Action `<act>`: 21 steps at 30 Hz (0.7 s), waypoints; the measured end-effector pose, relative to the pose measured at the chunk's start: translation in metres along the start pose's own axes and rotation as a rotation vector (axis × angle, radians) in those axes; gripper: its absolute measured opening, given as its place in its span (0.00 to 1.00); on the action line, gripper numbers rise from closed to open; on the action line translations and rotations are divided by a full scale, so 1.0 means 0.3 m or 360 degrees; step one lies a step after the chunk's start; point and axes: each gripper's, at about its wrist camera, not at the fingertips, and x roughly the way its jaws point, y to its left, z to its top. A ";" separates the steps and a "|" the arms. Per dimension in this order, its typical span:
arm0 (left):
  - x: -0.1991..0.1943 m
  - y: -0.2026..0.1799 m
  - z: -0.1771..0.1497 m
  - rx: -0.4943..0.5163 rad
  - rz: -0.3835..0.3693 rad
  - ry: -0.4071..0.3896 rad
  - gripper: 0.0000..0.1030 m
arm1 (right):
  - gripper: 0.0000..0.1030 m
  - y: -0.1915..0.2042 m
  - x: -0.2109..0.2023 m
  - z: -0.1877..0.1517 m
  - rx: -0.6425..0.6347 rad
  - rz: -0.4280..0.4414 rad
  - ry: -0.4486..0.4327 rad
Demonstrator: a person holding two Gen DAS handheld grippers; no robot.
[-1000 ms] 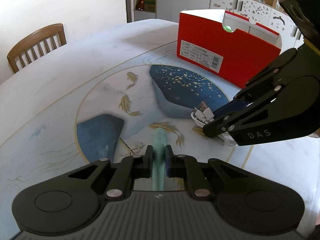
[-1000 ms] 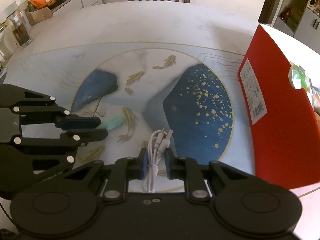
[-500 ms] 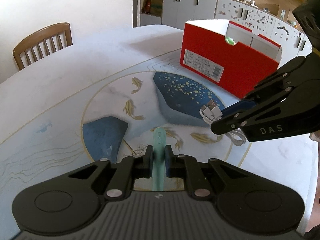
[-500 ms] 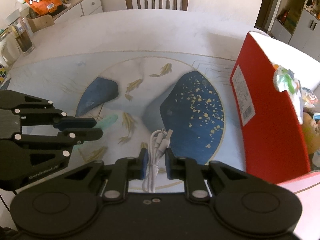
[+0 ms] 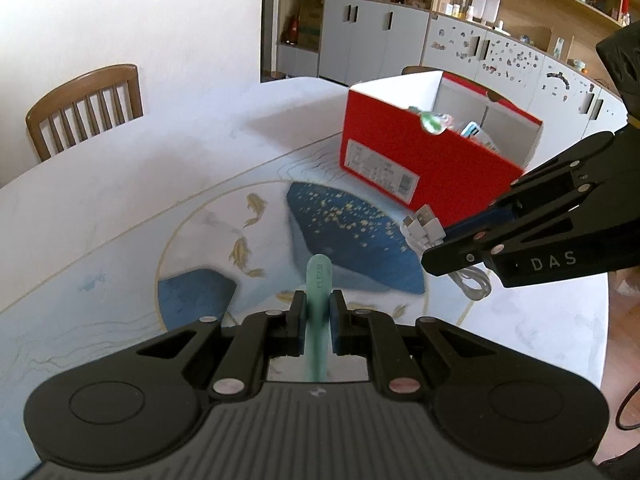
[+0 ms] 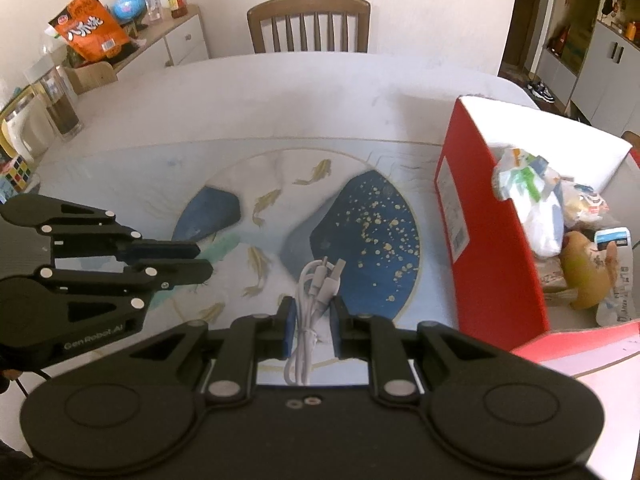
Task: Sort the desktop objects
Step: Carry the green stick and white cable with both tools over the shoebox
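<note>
My left gripper [image 5: 318, 314] is shut on a slim mint-green stick [image 5: 319, 280] that pokes forward past the pads, held above the table. In the right wrist view the same gripper [image 6: 202, 258] shows at the left with the green tip [image 6: 222, 246] beyond it. My right gripper [image 6: 312, 322] is shut on a bundled white cable [image 6: 318, 286], its plugs sticking out ahead. That gripper [image 5: 434, 250] and the cable's plugs [image 5: 424, 224] appear at the right of the left wrist view. A red open box [image 5: 420, 160] stands at the far right, holding bags and packets [image 6: 532, 204].
The table [image 6: 280, 100] has a painted top with blue patches and gold fish. Wooden chairs [image 6: 308, 24] stand at its far side. A glass jar [image 6: 60, 104] and a puzzle cube [image 6: 16, 172] sit at the left edge. Cabinets [image 5: 500, 60] line the back wall.
Both grippers have risen off the table with the green stick and the cable still held. The red box's inside has come into view.
</note>
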 end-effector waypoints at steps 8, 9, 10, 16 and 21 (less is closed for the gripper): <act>-0.037 -0.071 0.053 0.0026 -0.0012 -0.0027 0.10 | 0.16 -0.067 -0.092 -0.006 0.0042 0.0054 -0.0058; -0.040 -0.079 0.060 0.0025 -0.0014 -0.0029 0.10 | 0.16 -0.077 -0.101 -0.005 0.0046 0.0060 -0.0062; -0.042 -0.087 0.068 0.0022 -0.0016 -0.0032 0.10 | 0.16 -0.087 -0.111 -0.005 0.0051 0.0067 -0.0066; -0.048 -0.142 0.116 0.0032 -0.0011 -0.0056 0.10 | 0.16 -0.154 -0.179 0.007 0.0064 0.0113 -0.0107; -0.053 -0.195 0.157 0.0046 0.0003 -0.0086 0.10 | 0.16 -0.217 -0.224 0.030 0.0059 0.0151 -0.0143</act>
